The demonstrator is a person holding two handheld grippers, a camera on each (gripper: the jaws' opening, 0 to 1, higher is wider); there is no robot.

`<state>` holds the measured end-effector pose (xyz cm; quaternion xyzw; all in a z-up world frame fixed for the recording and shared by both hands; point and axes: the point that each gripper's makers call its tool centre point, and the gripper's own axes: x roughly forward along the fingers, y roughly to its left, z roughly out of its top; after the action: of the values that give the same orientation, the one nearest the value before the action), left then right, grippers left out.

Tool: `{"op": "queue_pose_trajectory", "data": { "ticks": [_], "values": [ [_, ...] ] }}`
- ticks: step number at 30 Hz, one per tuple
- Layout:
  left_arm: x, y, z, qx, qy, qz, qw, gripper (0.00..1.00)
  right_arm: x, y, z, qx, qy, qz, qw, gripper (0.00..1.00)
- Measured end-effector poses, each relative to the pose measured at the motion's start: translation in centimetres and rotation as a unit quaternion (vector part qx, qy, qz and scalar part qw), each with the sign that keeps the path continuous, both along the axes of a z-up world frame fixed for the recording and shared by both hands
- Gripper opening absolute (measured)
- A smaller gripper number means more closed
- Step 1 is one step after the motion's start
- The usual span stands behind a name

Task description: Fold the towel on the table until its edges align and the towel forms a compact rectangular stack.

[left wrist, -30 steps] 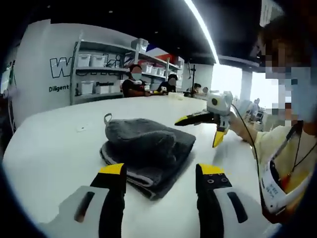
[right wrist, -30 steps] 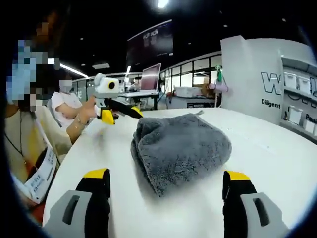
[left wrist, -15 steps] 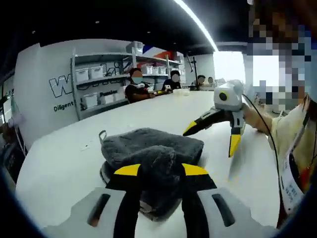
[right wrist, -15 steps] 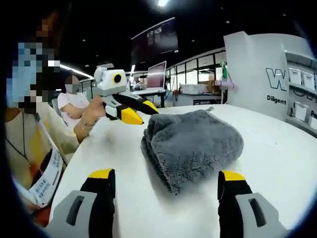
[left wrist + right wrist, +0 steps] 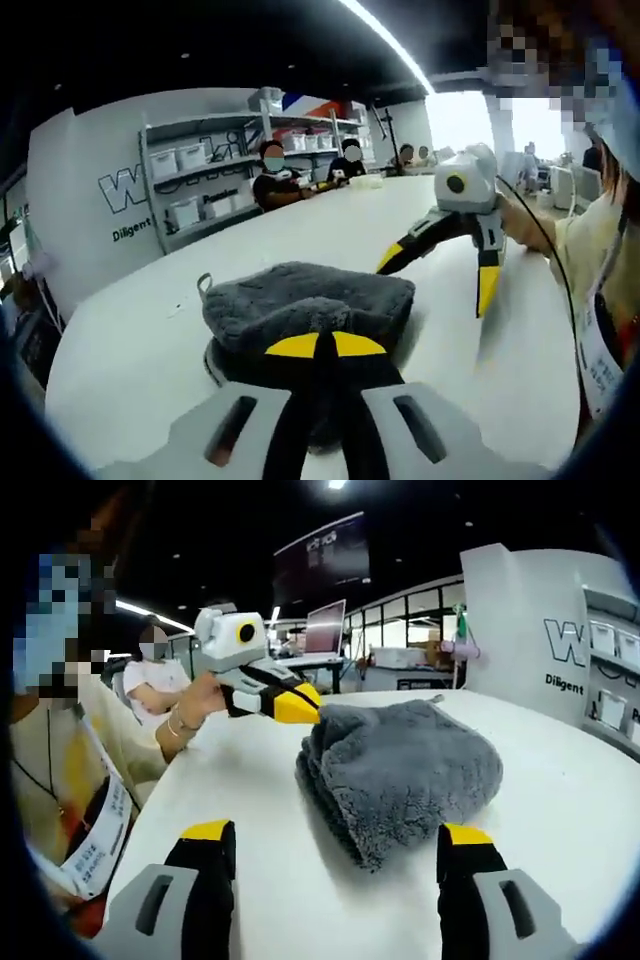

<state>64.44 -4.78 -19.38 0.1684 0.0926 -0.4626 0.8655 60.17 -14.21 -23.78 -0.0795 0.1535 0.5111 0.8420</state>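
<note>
Since half a second ago the left gripper (image 5: 318,346) has brought its yellow-tipped jaws together: they now meet on the near edge of the grey towel (image 5: 305,310), pinching a fold of it, where a moment before they still stood a little apart. The towel lies folded in a thick, rounded stack on the white table (image 5: 130,340), with a small hanging loop (image 5: 203,284) sticking up at its left rear corner.

In the left gripper view, a white wall with dark lettering (image 5: 125,185) and shelving with white bins (image 5: 200,185) stand at the far left; seated people (image 5: 272,175) work at the table's far end in the middle. To the right of the towel hangs the right gripper (image 5: 468,262), its jaws spread wide and clear of the cloth, with the person's hand (image 5: 520,210) behind it.

In the right gripper view, the person's pale sleeve (image 5: 70,770) and a badge (image 5: 95,835) sit at left, then the left gripper (image 5: 295,705) touching the towel's (image 5: 410,770) top-left edge. The right gripper's (image 5: 335,842) own jaws stand wide apart, short of the towel. Nothing lies between them and the cloth.
</note>
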Motion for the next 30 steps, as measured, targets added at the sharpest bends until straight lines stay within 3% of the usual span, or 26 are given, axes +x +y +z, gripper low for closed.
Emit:
{"op": "queue_pose_trajectory", "data": {
  "ticks": [2,7,20,27,30],
  "values": [
    [0.0,0.0,0.5,-0.001,-0.008,0.000,1.0000,0.01,0.1,0.0,0.0,0.000,0.000,-0.001,1.0000,0.83],
    [0.6,0.7,3.7,-0.032,-0.054,0.015,0.9979,0.01,0.0,0.0,-0.1,-0.002,0.001,0.000,1.0000,0.83],
    [1.3,1.2,8.6,-0.087,-0.095,0.009,0.9916,0.01,-0.1,-0.2,-0.4,-0.009,0.002,0.000,1.0000,0.82],
    [2.4,3.0,8.7,-0.088,-0.110,0.047,0.9889,0.01,0.1,-0.4,-0.7,-0.021,0.000,-0.001,0.9998,0.82],
    [3.7,4.6,7.2,-0.069,-0.088,0.070,0.9913,0.01,0.2,-0.4,-0.8,-0.023,0.002,-0.002,0.9997,0.81]
  ]
}}
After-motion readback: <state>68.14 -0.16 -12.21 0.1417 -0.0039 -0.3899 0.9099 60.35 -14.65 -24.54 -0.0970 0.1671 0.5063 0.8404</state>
